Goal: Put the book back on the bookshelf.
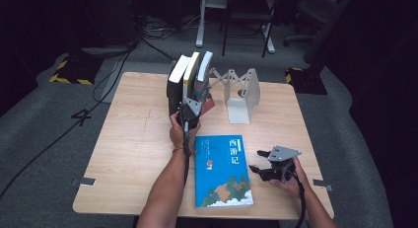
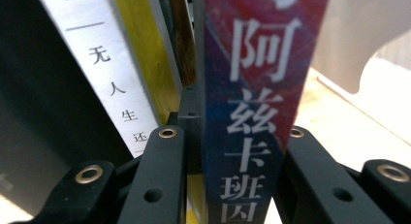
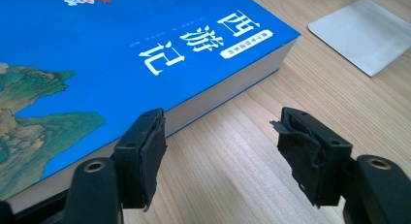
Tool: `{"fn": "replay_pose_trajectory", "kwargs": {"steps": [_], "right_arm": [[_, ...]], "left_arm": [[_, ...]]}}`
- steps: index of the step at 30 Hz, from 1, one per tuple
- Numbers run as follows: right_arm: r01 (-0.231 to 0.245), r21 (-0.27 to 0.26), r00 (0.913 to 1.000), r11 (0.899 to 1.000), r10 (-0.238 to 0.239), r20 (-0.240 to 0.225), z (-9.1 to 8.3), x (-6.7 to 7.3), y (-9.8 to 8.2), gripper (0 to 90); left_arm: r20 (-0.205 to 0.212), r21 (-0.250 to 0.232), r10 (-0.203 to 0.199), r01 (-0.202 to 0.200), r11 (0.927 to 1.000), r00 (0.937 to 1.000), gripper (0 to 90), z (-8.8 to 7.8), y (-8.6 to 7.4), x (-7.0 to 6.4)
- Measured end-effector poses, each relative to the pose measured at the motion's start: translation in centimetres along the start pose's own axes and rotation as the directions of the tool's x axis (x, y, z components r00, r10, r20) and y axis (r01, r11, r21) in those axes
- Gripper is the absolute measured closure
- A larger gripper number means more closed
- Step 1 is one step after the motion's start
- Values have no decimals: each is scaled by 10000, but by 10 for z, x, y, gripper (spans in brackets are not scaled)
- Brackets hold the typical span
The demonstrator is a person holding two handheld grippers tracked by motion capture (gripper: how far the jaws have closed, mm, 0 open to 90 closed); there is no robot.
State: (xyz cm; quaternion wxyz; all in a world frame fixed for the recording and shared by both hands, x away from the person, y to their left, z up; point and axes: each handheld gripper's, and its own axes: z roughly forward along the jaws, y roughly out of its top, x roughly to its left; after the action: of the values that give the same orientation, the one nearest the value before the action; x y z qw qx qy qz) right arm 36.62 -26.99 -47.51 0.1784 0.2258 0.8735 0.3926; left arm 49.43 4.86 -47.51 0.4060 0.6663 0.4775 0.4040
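Observation:
Three books stand upright in a leaning row at the table's far middle. The rightmost one, a red and blue book (image 1: 208, 103) (image 2: 252, 88), has my left gripper (image 1: 190, 109) (image 2: 231, 133) shut on its spine, one jaw tight on each side. A white-spined book (image 2: 106, 78) and a yellow one (image 2: 145, 64) lean just to its left. A thick blue book (image 1: 222, 171) (image 3: 121, 49) lies flat near the front edge. My right gripper (image 1: 256, 160) (image 3: 220, 136) rests open on the table beside that book's right edge, nothing between its worn pads.
A grey metal bookend (image 1: 244, 92) (image 2: 358, 40) with a scissor link stands right of the upright books; its flat base plate (image 3: 363, 35) lies on the wooden table (image 1: 133, 139). Chairs and cables sit on the dark floor behind.

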Motion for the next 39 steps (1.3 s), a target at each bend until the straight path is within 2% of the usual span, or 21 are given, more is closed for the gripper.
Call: {"fn": "replay_pose_trajectory", "kwargs": {"steps": [4, 8, 11, 15, 18, 19, 23, 25, 29, 31, 34, 39], "right_arm": [[11, -2, 10000, 10000, -11, -21, 1, 1, 1, 345], [25, 22, 10000, 10000, -25, -51, 1, 1, 1, 345], [34, 42, 10000, 10000, -34, -47, 1, 1, 1, 345], [38, 76, 10000, 10000, -38, -28, 1, 0, 1, 344], [38, 106, 10000, 9999, -38, -10, 1, 1, 1, 343], [55, 90, 10000, 9999, -55, -18, 2, 1, 1, 343], [81, 122, 10000, 9999, -81, -41, 2, 1, 2, 342], [76, 123, 10000, 9999, -76, -44, 2, 2, 2, 343], [83, 157, 10000, 9998, -83, -26, 2, 2, 2, 342], [66, 190, 10000, 9998, -66, -35, 3, 2, 2, 342], [109, 232, 9999, 9997, -108, -26, 3, 2, 2, 342], [146, 315, 9999, 9994, -145, -64, 5, 4, 3, 341]], "left_arm": [[339, -49, 139, -138, 9999, 9993, 741, -1, 1, 0], [519, -128, -290, 297, 9995, 9982, 736, -1, 0, 2], [779, -190, -596, 612, 9979, 9952, 718, -2, -2, 5], [1051, -221, -820, 848, 9962, 9911, 653, -4, -3, 7], [1361, -424, -972, 1038, 9937, 9859, 581, -9, -2, 10], [1404, -459, -962, 1035, 9936, 9854, 548, -11, -1, 10], [1509, -592, -693, 790, 9951, 9861, 509, -19, 2, 11], [1669, -599, -719, 829, 9948, 9833, 505, -22, 2, 13], [1681, -589, -529, 637, 9962, 9843, 464, -29, 1, 16], [1902, -512, -519, 627, 9967, 9804, 448, -32, -1, 19], [1919, -490, -430, 533, 9974, 9805, 435, -37, -2, 22], [2130, -366, -295, 381, 9986, 9766, 392, -42, -1, 27]]}}
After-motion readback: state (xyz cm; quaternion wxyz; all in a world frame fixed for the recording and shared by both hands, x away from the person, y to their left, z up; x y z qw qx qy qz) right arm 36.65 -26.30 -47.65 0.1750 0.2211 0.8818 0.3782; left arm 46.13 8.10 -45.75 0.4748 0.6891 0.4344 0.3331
